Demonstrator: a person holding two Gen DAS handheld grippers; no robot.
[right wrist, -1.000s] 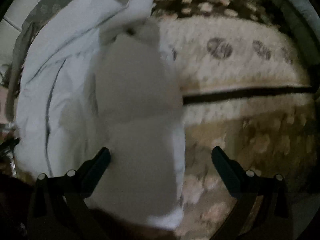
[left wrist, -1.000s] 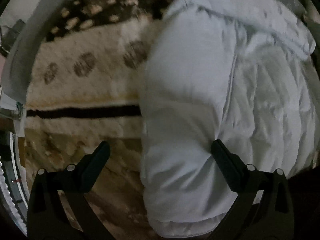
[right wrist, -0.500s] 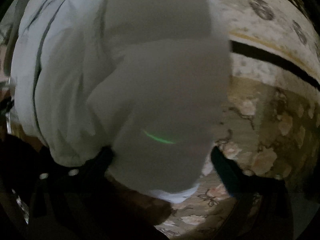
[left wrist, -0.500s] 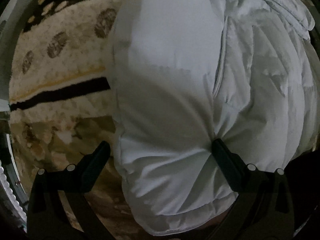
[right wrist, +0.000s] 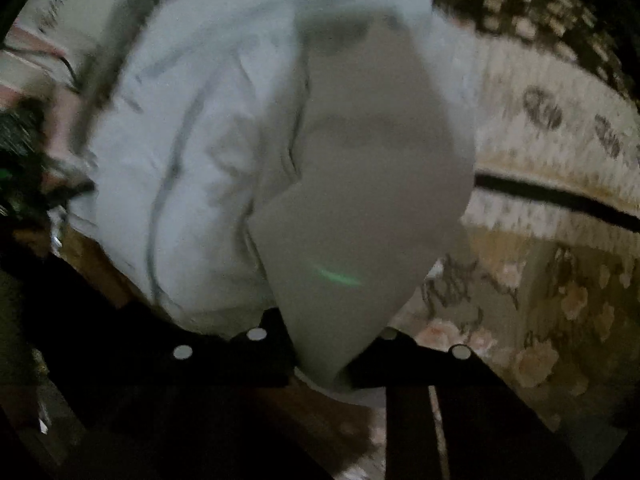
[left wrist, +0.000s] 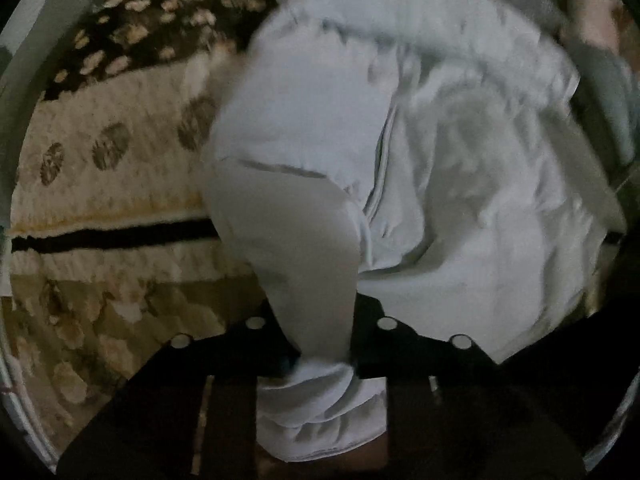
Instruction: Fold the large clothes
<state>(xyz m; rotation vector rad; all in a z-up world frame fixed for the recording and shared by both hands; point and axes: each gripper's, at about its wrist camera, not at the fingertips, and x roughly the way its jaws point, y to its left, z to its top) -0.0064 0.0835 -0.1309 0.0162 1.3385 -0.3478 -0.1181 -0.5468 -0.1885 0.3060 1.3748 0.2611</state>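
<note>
A large white padded jacket (left wrist: 460, 168) lies crumpled on a patterned rug. In the left wrist view my left gripper (left wrist: 320, 344) has its jaws closing on the cuff end of one sleeve (left wrist: 296, 248), and the fabric is pinched between the black fingers. In the right wrist view the same jacket (right wrist: 192, 152) fills the left and middle. My right gripper (right wrist: 324, 356) has its jaws closing on the end of the other sleeve (right wrist: 368, 208), which looks grey and bunches between the fingers. A small green glint shows on that sleeve.
The rug (left wrist: 112, 184) is cream and brown with dark oval marks, a black stripe (left wrist: 112, 236) and a floral border (right wrist: 540, 312). A pale wall or skirting (left wrist: 48, 28) curves along the far left. Dark clutter (right wrist: 20, 148) sits at the left edge of the right wrist view.
Both grippers have gone from wide open around a sleeve end to pinched on it. The sleeves now hang gathered from the jaws and both views have tipped back up slightly.
</note>
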